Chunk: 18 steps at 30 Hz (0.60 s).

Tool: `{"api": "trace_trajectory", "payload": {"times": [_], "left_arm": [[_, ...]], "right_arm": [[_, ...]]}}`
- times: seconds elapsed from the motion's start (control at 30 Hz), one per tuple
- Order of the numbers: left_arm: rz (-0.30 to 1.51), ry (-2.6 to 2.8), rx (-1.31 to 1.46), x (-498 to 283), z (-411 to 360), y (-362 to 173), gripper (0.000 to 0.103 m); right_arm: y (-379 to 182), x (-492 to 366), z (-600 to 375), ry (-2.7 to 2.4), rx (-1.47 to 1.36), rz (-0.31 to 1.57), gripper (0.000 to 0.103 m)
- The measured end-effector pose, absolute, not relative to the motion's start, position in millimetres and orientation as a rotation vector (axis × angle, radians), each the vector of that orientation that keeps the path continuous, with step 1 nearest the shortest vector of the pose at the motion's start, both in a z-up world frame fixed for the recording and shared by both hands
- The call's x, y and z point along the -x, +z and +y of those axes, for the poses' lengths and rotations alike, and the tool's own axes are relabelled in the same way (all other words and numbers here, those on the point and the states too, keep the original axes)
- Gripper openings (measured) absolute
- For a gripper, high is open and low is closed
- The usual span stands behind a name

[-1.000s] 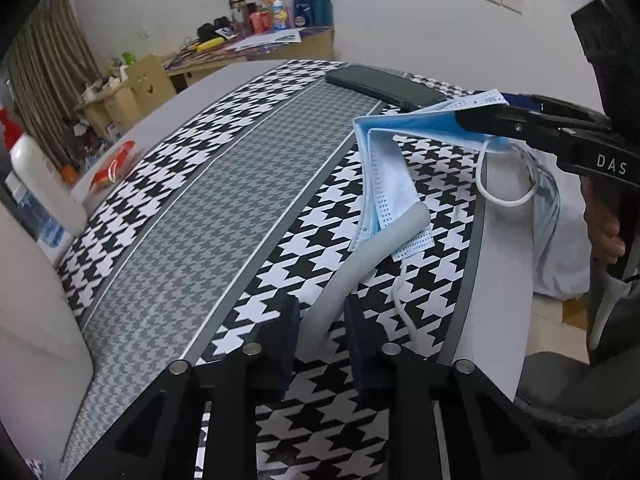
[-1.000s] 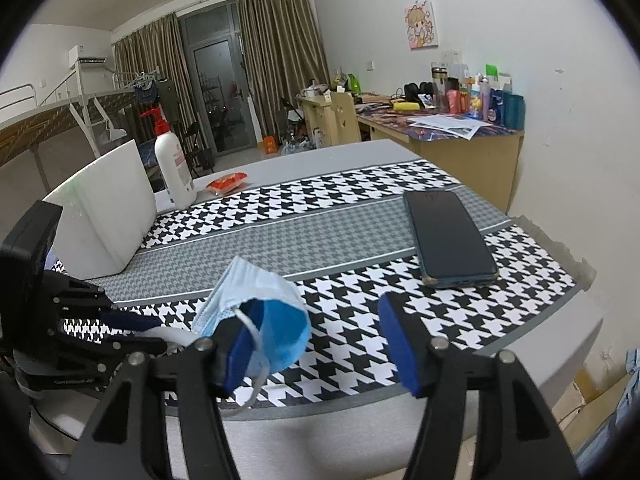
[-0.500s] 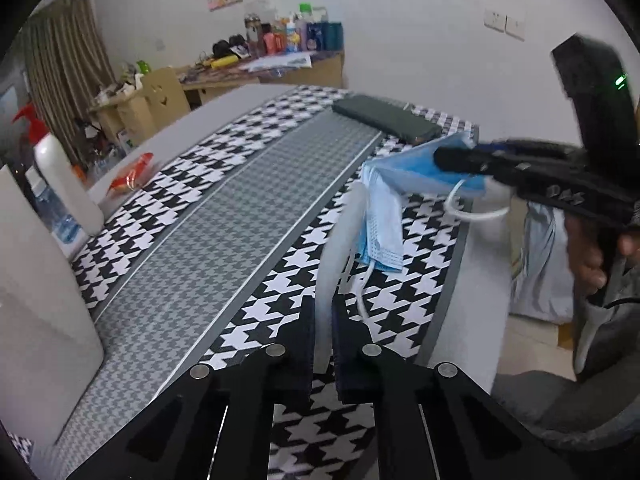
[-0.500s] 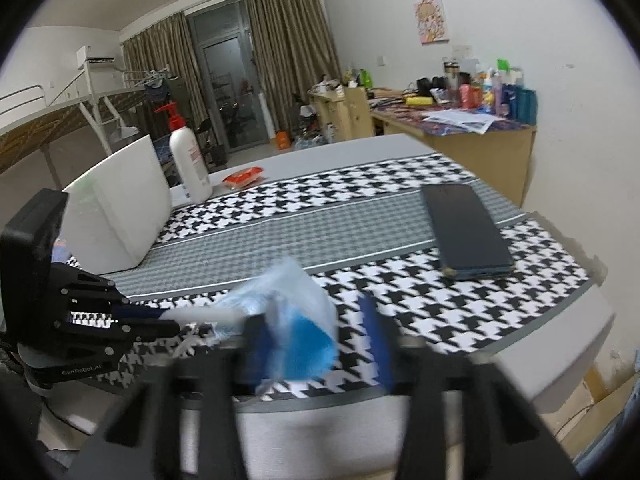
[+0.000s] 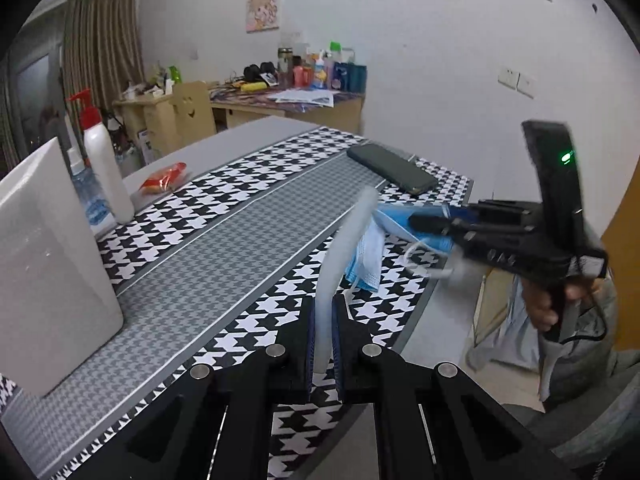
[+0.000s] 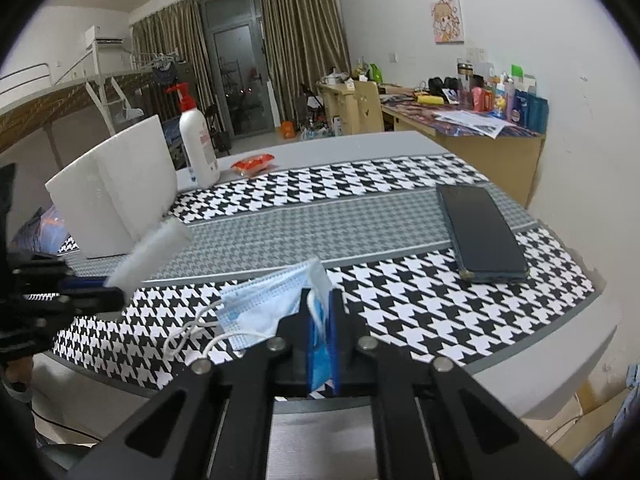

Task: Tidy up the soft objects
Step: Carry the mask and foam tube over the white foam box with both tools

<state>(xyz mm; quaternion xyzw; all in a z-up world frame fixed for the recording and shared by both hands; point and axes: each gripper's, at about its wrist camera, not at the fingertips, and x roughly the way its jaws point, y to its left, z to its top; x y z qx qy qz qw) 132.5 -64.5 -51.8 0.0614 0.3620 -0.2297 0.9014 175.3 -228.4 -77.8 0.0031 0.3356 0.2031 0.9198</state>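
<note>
Left gripper [image 5: 323, 322] clamps white foam strip [image 5: 347, 240]; right gripper [image 6: 322, 330], jaws just closing, pinches blue face mask [image 6: 260, 304] (mask hangs left of its fingers).

Pale grey soft foam strip [image 5: 347, 240], long & narrow, lifted off the houndstooth-cloth table [image 5: 224, 240]; near end pinched in left hand-held gripper [image 5: 323, 332], rest slants up w/ a slight bend, free end in the air. Light blue pleated disposable face mask [image 6: 264, 304] w/ white ear loops, folded over & crumpled; one edge clamped in right hand-held gripper [image 6: 320, 340], remainder droops to the left, loops dangling above the table near its front edge.
</note>
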Motion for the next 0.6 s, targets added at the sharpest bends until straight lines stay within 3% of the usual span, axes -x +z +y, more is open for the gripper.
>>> {"api": "trace_trajectory", "payload": {"times": [0.07, 0.1, 0.27, 0.4, 0.47, 0.53, 0.6], "left_arm": [[0.751, -0.459, -0.117, -130, -62, -53, 0.008], [0.756, -0.456, -0.111, -128, -61, -54, 0.008], [0.761, -0.441, -0.089, -124, -56, -58, 0.008], [0.755, -0.434, -0.08, -120, -54, -59, 0.008], [0.754, -0.432, -0.072, -120, -52, -60, 0.008], [0.747, -0.424, -0.061, -119, -49, -58, 0.008], [0.733, -0.409, -0.05, -118, -45, -56, 0.008]], "right_arm": [[-83, -177, -225, 0.412, 0.009, 0.704, 0.046], [-85, -178, -225, 0.412, 0.011, 0.706, 0.051], [-97, -184, -217, 0.409, 0.037, 0.747, 0.052], [-108, -188, -214, 0.365, 0.067, 0.783, 0.034], [-109, -188, -218, 0.35, 0.064, 0.788, 0.016], [-107, -187, -221, 0.342, 0.052, 0.785, 0.009], [-100, -183, -224, 0.35, 0.028, 0.768, 0.009]]}}
